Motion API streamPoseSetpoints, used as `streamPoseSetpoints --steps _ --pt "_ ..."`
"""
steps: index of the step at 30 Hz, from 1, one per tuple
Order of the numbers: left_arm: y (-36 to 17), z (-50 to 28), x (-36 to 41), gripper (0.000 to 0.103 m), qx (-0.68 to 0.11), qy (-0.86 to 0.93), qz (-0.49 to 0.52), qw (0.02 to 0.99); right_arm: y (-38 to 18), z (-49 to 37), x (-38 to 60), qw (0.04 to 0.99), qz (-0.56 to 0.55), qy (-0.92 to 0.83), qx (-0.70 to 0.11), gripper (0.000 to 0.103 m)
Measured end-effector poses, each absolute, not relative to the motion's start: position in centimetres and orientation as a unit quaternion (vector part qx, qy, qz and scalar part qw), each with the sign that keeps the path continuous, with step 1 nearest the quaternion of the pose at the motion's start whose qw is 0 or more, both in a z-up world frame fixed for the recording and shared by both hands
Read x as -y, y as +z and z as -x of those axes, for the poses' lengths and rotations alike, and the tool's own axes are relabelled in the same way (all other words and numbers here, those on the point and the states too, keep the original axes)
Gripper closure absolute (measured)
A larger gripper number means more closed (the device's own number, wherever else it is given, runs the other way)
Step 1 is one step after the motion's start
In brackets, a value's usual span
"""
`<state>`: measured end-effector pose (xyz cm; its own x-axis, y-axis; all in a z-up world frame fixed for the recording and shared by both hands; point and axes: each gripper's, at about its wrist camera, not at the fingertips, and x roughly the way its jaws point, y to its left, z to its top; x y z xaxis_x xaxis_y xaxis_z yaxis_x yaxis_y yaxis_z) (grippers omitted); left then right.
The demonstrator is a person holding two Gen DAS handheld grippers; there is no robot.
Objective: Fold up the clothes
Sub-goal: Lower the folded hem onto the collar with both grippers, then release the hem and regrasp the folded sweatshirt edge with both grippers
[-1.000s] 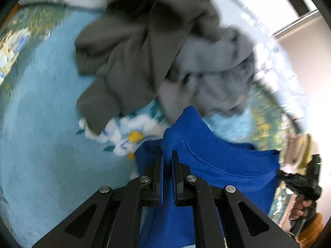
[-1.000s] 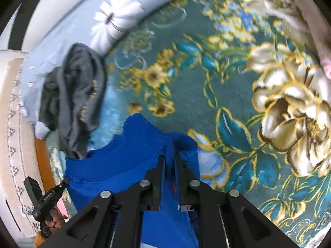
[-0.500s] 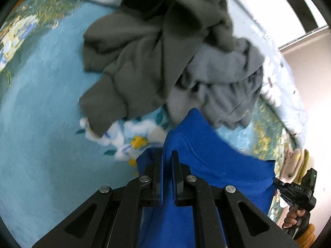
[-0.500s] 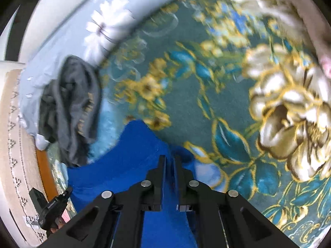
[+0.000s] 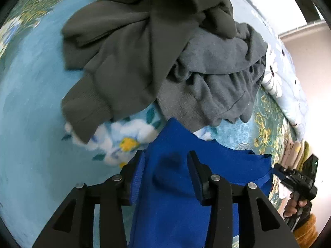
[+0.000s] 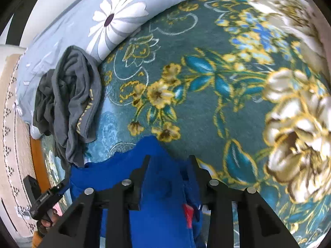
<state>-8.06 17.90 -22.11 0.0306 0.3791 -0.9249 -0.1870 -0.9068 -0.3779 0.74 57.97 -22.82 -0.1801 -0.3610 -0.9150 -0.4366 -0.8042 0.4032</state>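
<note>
My left gripper (image 5: 166, 163), jaws opening astride blue garment (image 5: 178, 196); olive and grey clothes heap (image 5: 165, 57) just beyond.

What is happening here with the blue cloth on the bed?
A person is folding clothes with two handheld grippers. The left gripper and right gripper are both opening their jaws over the blue garment, which lies between them on the floral blanket. A heap of grey clothes waits beyond.

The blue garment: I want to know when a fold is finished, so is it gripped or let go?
Being let go. Both the left gripper and right gripper are opening, with the blue garment lying loose between their pads.
</note>
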Motion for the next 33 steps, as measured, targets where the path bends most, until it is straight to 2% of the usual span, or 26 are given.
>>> streamPoseSetpoints --steps 4,8,11,12,13,14,16,22,33 --pt "-24.0 8.9 -19.2 0.057 0.057 0.676 0.707 0.198 -24.2 0.5 -57.3 0.021 0.650 0.693 -0.312 0.066" --pt "-25.4 9.4 -19.2 0.057 0.079 0.668 0.716 0.186 -25.2 0.9 -57.0 0.016 0.657 0.683 -0.319 0.065" --pt "-25.3 9.4 -18.9 0.058 0.097 0.671 0.710 0.189 -25.1 0.6 -57.3 0.004 0.648 0.684 -0.334 0.072" --pt "-25.2 9.3 -18.8 0.060 0.096 0.674 0.707 0.192 -25.0 0.4 -57.5 -0.001 0.643 0.686 -0.341 0.080" --pt "-24.8 9.1 -18.8 0.070 0.090 0.681 0.700 0.198 -24.8 0.2 -57.7 -0.005 0.638 0.687 -0.348 0.087" --pt "-24.5 8.9 -18.8 0.078 0.083 0.687 0.693 0.203 -24.6 0.0 -57.9 -0.009 0.633 0.688 -0.354 0.090" --pt "-23.6 8.4 -18.7 0.087 0.075 0.700 0.675 0.221 -23.7 -0.4 -58.3 -0.014 0.616 0.702 -0.356 0.095" --pt "-21.6 8.0 -16.3 0.089 0.138 0.723 0.638 0.227 -23.2 -1.0 -59.4 0.012 0.593 0.720 -0.360 0.097" --pt "-24.8 8.8 -17.0 0.089 0.096 0.704 0.682 0.175 -25.9 -0.5 -58.5 0.051 0.630 0.698 -0.336 0.097"
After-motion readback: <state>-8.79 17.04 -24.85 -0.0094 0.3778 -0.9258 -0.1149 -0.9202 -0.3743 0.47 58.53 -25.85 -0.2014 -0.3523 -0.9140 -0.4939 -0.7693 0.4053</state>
